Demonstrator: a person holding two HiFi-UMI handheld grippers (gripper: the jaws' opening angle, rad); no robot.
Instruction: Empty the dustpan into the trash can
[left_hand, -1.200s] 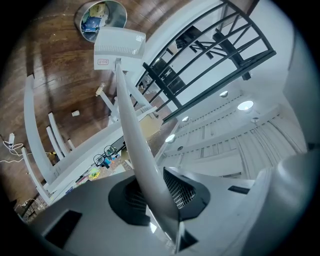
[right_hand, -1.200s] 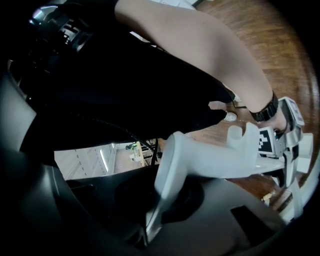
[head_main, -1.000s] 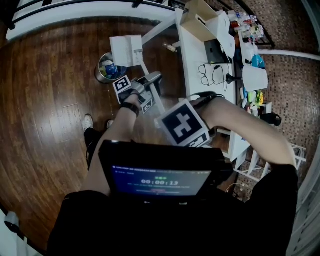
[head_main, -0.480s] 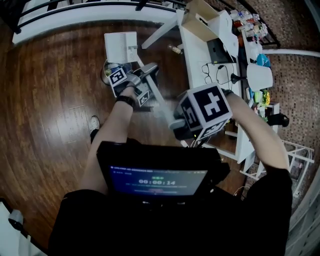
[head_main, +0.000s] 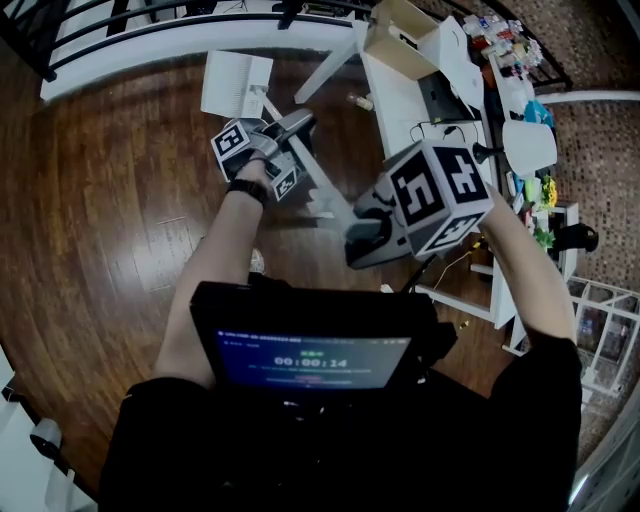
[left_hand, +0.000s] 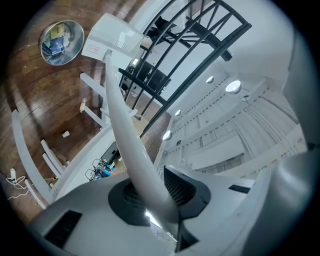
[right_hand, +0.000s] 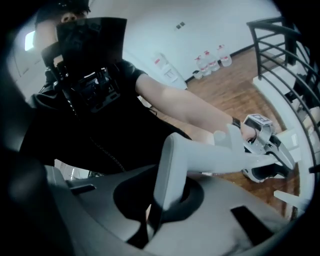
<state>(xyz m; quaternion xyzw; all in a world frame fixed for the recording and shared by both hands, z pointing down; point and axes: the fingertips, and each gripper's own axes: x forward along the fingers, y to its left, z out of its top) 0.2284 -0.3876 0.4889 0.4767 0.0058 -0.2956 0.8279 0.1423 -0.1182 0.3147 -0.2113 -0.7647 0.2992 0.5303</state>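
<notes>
A white long-handled dustpan is held by both grippers. Its pan (head_main: 237, 85) (left_hand: 112, 37) is raised at the far end of the white handle (head_main: 320, 190) (left_hand: 127, 140). My left gripper (head_main: 288, 148) (left_hand: 152, 200) is shut on the handle partway along. My right gripper (head_main: 365, 235) (right_hand: 159, 197) is shut on the handle's near end (right_hand: 200, 155). The round metal trash can (left_hand: 62, 36), with scraps inside, stands on the floor just left of the pan in the left gripper view. In the head view the can is hidden.
A white desk (head_main: 405, 95) crowded with items stands at the right, and white table legs (head_main: 325, 60) slant near the pan. A black railing (head_main: 150, 20) runs along the far side. A screen (head_main: 315, 350) hangs at the person's chest above the wood floor (head_main: 110, 220).
Both grippers have risen with the dustpan. The pan has swung up and left, and the can has gone out of sight in the head view. The right gripper has moved right and tilted.
</notes>
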